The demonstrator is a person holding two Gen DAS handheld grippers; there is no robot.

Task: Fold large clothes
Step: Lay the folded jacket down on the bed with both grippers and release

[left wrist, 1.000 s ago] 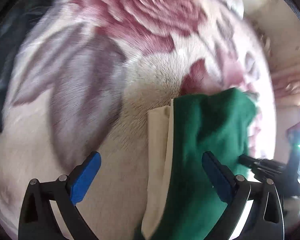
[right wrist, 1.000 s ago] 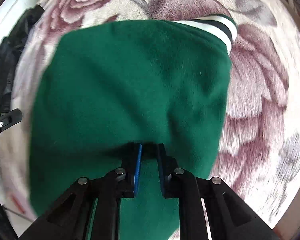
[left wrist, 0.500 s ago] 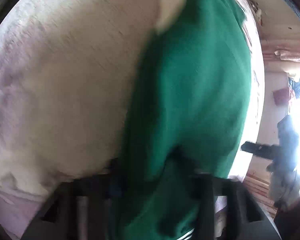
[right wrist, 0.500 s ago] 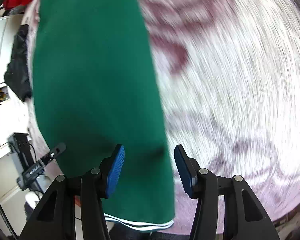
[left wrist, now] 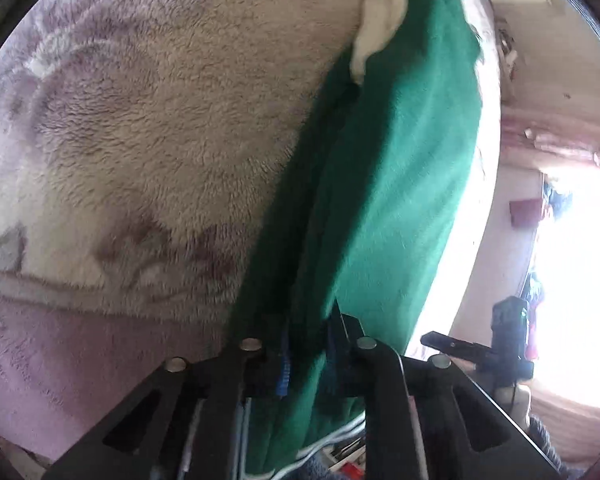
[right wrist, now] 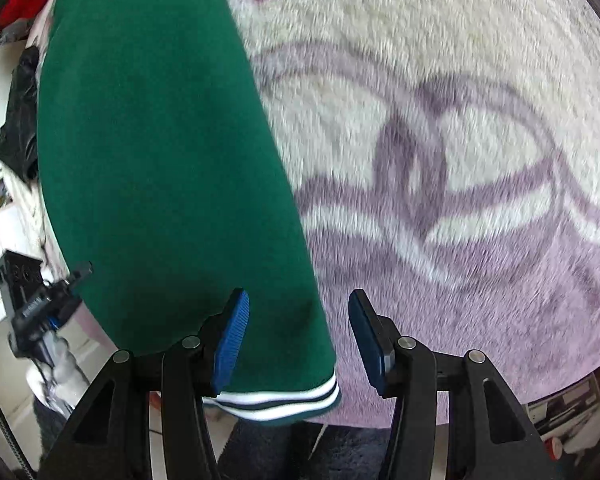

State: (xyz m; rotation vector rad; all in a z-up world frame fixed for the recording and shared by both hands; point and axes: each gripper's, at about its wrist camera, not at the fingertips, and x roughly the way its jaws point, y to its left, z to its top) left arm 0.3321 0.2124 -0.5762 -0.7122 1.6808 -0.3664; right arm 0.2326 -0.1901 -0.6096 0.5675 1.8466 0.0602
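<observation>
A green garment lies folded on a fluffy rose-patterned blanket; a cream lining shows at its far end. My left gripper is shut on the garment's near edge, fabric bunched between its blue pads. In the right wrist view the green garment runs along the left, its white-striped hem hanging over the blanket's near edge. My right gripper is open, its jaws astride the garment's right edge above the hem, gripping nothing.
The right gripper shows at the right of the left wrist view, before a bright window. The left gripper shows at the left of the right wrist view. Black clothing and a red item lie beyond the blanket.
My left gripper moved onto the garment's near edge and shut on it. My right gripper let go of the garment, opened and drew back to the hem.
</observation>
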